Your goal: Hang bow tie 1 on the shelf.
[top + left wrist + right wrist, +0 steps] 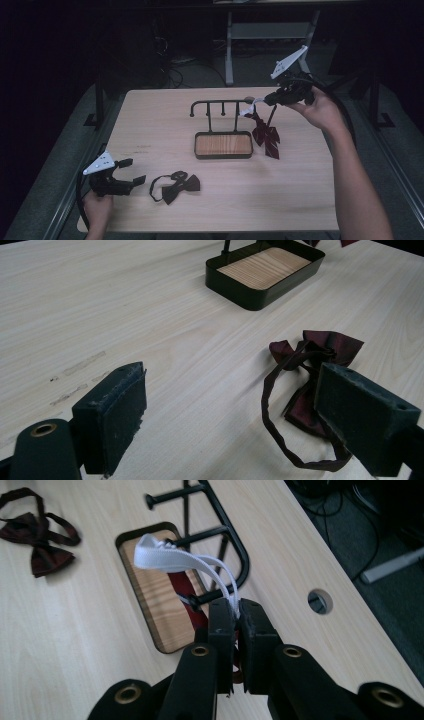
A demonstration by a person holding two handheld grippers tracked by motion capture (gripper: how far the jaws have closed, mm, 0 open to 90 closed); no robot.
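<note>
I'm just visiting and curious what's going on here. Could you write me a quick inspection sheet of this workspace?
Surface: pale wooden table, faint scuffs near its left edge.
Job's things: red tie hanging by its white strap beside the black rack; dark bow tie lying flat.
Clutter: nothing seen.
Grippers: right gripper shut on the strap; left gripper open beside the bow tie.
Cables: one trails from each gripper.
Surroundings: dark floor, desk legs, loose wires.

The rack (pixel 220 127) stands on the counter (pixel 165 120), toward its far side. A bow tie (pixel 176 186) lies on the counter nearer than the rack and left of it. Another tie (pixel 265 135) hangs just right of the rack.
</note>
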